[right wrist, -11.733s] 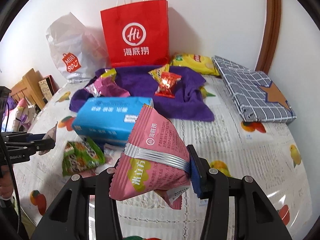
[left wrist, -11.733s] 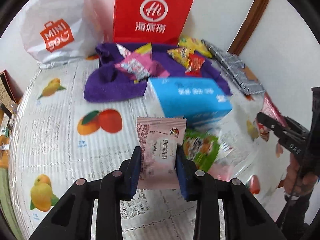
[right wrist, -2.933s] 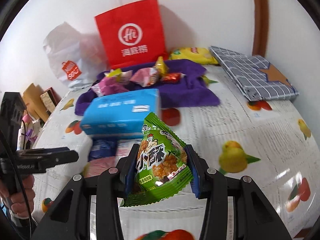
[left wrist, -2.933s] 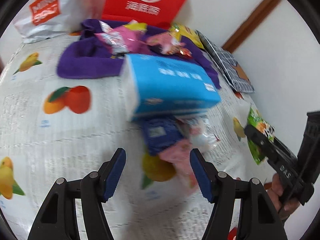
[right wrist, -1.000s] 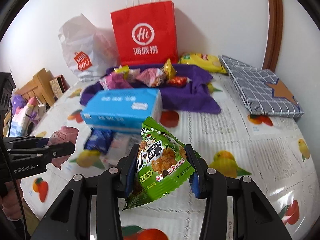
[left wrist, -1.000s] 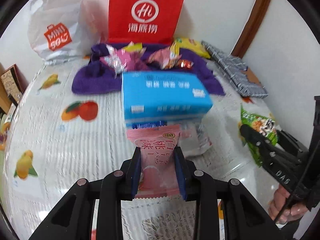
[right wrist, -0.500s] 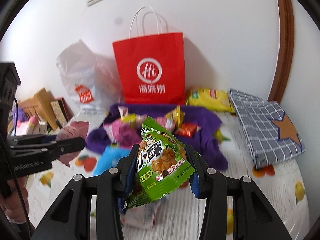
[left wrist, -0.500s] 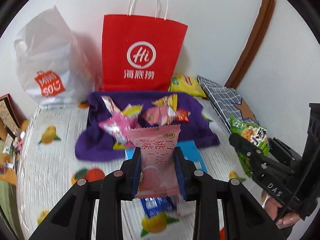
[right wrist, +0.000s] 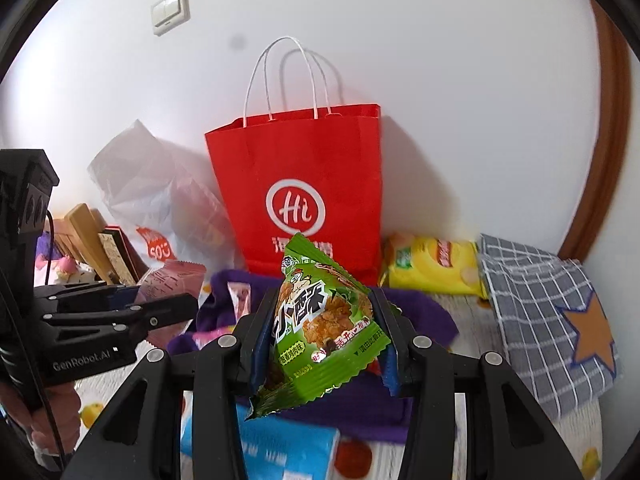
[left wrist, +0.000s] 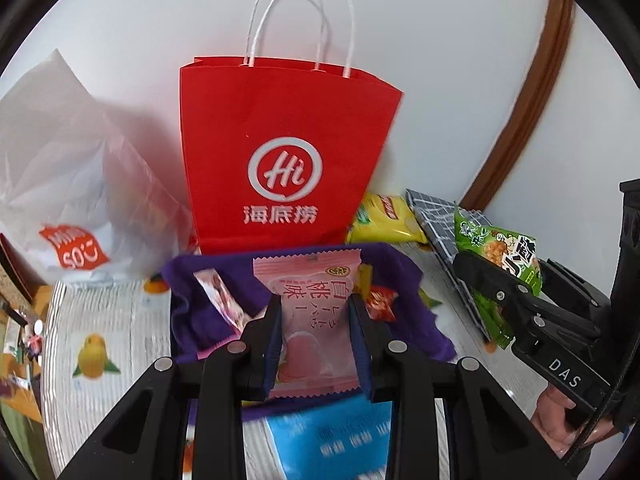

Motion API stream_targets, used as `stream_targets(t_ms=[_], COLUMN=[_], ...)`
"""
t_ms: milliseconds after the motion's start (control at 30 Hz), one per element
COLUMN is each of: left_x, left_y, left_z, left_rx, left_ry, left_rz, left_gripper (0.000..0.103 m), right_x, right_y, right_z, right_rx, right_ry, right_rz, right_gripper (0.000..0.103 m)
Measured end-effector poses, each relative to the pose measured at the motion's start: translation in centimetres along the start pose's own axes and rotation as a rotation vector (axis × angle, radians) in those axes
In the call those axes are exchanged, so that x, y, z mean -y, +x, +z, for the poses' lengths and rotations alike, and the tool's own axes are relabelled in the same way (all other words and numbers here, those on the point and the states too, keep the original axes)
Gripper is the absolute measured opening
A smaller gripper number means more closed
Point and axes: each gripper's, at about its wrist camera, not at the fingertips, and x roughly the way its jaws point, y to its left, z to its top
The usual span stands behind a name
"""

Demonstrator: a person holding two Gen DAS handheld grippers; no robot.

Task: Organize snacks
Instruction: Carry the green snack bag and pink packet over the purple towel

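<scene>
Both grippers are held up side by side in front of the red paper bag [left wrist: 288, 168], and both point downward at a slant toward it. The left gripper [left wrist: 316, 332] is pinching a pink snack packet [left wrist: 310, 312] between its two pads; the packet stands upright, its top edge reaching up to the bottom of the red paper bag in the left wrist view. The right gripper [right wrist: 324, 344] is clamped on a green snack packet [right wrist: 324, 320], which sits tilted between the fingers with one corner pointing up toward the bag. In the left wrist view a hand [left wrist: 560, 420] grips the right tool from below, at the lower right.

Directly in front of the red paper bag lies a purple cloth [left wrist: 192, 308], and some small snacks [left wrist: 222, 300] rest on it. A blue box [left wrist: 332, 440] lies nearer to the person than the cloth. To the right of the bag there is a yellow chip bag [right wrist: 432, 264], and further right a grey checked pouch [right wrist: 540, 320] with a star. To the left of the bag leans a white plastic bag [left wrist: 60, 168]. All of them stand on a fruit-printed tablecloth [left wrist: 104, 332].
</scene>
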Motion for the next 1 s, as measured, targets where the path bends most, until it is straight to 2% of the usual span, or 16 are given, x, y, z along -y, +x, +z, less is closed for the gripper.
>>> stream_targets(t_ms=[133, 267, 433, 533, 700, 1000], left_x=[-1.5, -2.7, -5.0, -5.8, -6.1, -6.6], left_y=[2.0, 4.9, 6.8, 7.0, 7.3, 7.5], left_z=[1.2, 1.3, 1.3, 1.2, 1.2, 1.3], left_rx=[-0.002, -0.059, -0.106, -0.109, -0.116, -0.120], left_ry=[-0.016, -0.024, -0.082, -0.104, -0.106, -0.121], left_rz=[0.003, 0.014, 0.016, 0.031, 0.041, 0.053], left_gripper=[0.030, 0.030, 0.030, 0.029, 0.030, 0.030], right_x=[0.0, 0.2, 0.7, 1.3, 2.3, 3.0], right_y=[3.2, 6.4, 9.7, 10.2, 10.8, 11.3], right_z=[0.8, 0.0, -1.0, -1.4, -1.6, -1.7], right_rx=[-0.027, -0.062, -0.150, -0.166, -0.193, -0.234], right_ry=[-0.026, -0.023, -0.031, -0.031, -0.053, -0.056], right_rz=[-0.001, 0.017, 0.012, 0.022, -0.021, -0.042], right_gripper=[0.044, 0.044, 0.044, 0.044, 0.044, 0.044])
